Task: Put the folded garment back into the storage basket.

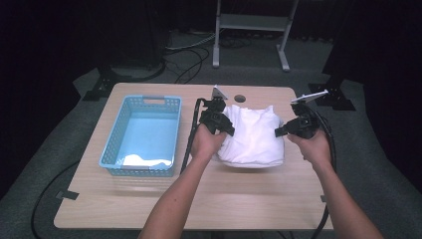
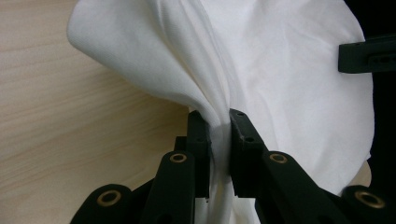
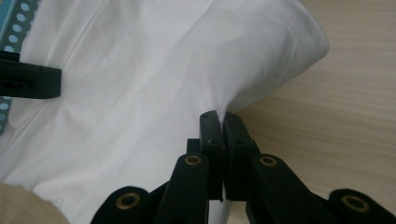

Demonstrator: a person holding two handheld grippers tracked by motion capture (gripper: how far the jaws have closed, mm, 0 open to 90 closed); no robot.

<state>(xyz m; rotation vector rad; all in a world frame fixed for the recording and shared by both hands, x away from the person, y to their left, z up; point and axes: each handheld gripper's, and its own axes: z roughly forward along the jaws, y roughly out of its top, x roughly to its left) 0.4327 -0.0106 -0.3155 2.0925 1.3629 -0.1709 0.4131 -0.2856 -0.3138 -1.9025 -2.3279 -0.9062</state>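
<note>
A white cloth is folded and hangs just above the wooden table, held at both sides. My left gripper is shut on the cloth's left edge; in the left gripper view the white cloth bunches between the jaws of my left gripper. My right gripper is shut on the right edge; in the right gripper view the white cloth is pinched at the tips of my right gripper. The cloth's middle sags toward the table.
A light blue perforated basket stands on the left half of the table, with a white cloth lying at its near end. Its blue wall shows beyond the held cloth. A small round hole is near the table's far edge.
</note>
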